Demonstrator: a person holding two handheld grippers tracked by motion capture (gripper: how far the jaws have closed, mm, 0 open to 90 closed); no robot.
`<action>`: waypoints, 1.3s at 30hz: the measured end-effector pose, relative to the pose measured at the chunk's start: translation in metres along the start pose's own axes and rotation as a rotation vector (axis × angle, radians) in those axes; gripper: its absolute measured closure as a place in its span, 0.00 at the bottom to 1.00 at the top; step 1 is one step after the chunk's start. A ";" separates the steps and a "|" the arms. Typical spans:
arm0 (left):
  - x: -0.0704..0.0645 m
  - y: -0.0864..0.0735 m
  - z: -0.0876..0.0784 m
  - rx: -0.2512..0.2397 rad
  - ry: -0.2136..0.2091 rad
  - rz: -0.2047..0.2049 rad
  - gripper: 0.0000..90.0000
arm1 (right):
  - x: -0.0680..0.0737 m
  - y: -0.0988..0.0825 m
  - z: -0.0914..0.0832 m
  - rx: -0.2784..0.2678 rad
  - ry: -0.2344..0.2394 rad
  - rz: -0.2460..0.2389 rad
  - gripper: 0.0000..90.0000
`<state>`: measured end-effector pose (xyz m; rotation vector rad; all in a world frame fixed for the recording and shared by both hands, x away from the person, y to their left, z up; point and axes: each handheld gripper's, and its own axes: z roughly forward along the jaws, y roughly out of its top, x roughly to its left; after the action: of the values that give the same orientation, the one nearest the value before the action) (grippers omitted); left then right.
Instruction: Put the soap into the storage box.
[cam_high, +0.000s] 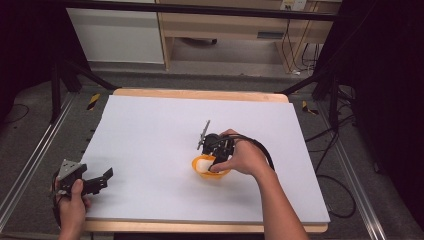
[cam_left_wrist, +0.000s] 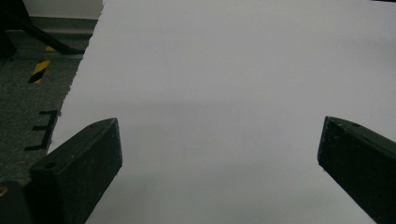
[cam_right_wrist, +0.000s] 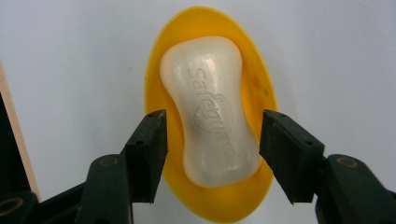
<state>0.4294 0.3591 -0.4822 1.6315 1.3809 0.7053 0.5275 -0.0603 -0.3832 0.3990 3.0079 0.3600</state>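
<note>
The right gripper (cam_right_wrist: 212, 149) hangs at centre frame with its jaws apart, straddling the white soap bar (cam_right_wrist: 212, 109) that lies in the yellow dish (cam_right_wrist: 159, 65). A squeeze could shoot the slick, rounded soap out, or a jaw might catch the rim and tip the dish. The left gripper (cam_high: 97, 182), jaws apart, idles at the lower-left bench (cam_high: 150, 125) edge.

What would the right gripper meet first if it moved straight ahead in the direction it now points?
Probably the white soap bar in the yellow dish: the right gripper points down at it, its open jaws on either side of the bar. Depth is uncertain.
</note>
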 end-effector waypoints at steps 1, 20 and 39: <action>0.000 0.000 0.000 -0.001 0.000 -0.002 0.00 | -0.001 -0.001 -0.002 -0.004 -0.004 0.011 0.46; -0.001 0.000 0.000 0.000 0.003 0.003 0.00 | -0.016 -0.049 -0.012 -0.059 -0.023 0.130 0.37; -0.001 0.000 0.000 0.005 0.005 0.008 0.00 | -0.028 -0.113 -0.005 -0.099 -0.105 0.395 0.01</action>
<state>0.4294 0.3584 -0.4821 1.6409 1.3813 0.7110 0.5259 -0.1751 -0.4046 0.9721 2.7818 0.4949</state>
